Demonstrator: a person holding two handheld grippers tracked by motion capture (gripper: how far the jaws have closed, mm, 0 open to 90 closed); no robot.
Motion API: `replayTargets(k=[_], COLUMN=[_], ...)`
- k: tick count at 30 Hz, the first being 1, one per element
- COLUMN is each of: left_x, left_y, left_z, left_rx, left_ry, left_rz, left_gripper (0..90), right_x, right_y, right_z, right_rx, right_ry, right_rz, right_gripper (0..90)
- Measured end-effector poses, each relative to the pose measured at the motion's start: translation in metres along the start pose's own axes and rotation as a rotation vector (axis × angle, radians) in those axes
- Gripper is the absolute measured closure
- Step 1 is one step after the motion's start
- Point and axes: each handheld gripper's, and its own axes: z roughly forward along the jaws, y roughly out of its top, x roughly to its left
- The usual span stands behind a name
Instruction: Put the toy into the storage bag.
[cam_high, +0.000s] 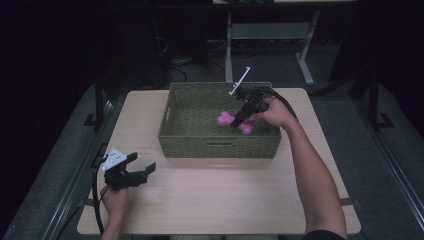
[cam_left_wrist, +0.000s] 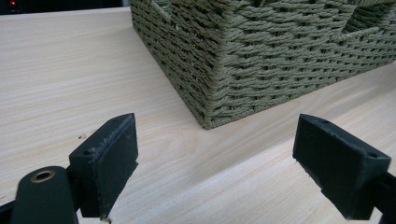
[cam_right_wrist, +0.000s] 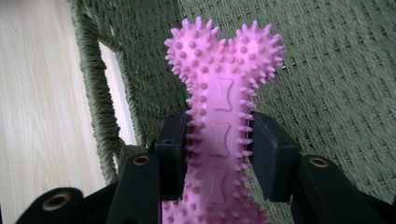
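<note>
Right claw (cam_right_wrist: 219, 154) grips the pink bone (cam_right_wrist: 223, 93) inside the basket (cam_high: 170, 107), probably lifting or placing; left claw (cam_high: 142, 172), at 7 o'clock, gapes empty.

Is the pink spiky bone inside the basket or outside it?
Inside. The pink spiky bone sits between the walls of the green woven basket, gripped around its middle by the right tool.

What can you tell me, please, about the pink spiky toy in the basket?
The pink toy is bone-shaped, with two rounded lobes at its far end and small bone outlines embossed along its shaft. Short soft-looking spikes cover it; it looks like rubber. The right gripper is closed on its shaft, one pad on each side. In the high view it sits inside the woven green basket, toward the right side. Whether it touches the basket floor cannot be told.
</note>
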Motion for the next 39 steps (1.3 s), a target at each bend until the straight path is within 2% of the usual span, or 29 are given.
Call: replayTargets(k=[8, 20, 26, 35, 37, 39], left_x=[0.0, 0.0, 0.0, 0.0, 0.0, 0.0], left_y=[0.0, 0.0, 0.0, 0.0, 0.0, 0.0], left_z=[0.0, -0.001, -0.001, -0.001, -0.001, -0.001], left_rx=[-0.001, -0.004, -0.004, -0.005, -0.004, -0.006], left_ry=[-0.003, -0.003, -0.003, -0.005, -0.005, -0.006], left_rz=[-0.001, -0.006, -0.007, -0.005, -0.005, -0.006], left_gripper=[13.6, 13.6, 13.6, 13.6, 13.6, 13.6], right_x=[-0.002, -0.004, -0.006, -0.006, -0.007, -0.006], right_y=[0.002, 0.002, -0.003, -0.002, -0.003, -0.002], right_z=[0.014, 0.024, 0.032, 0.036, 0.034, 0.031], right_rx=[0.033, 0.033, 0.05, 0.055, 0.035, 0.026], right_ry=[0.017, 0.028, 0.033, 0.039, 0.054, 0.046], right_rz=[-0.002, 0.007, 0.019, 0.036, 0.049, 0.058], right_gripper=[57.9, 57.8, 57.6, 54.9, 53.1, 51.3])
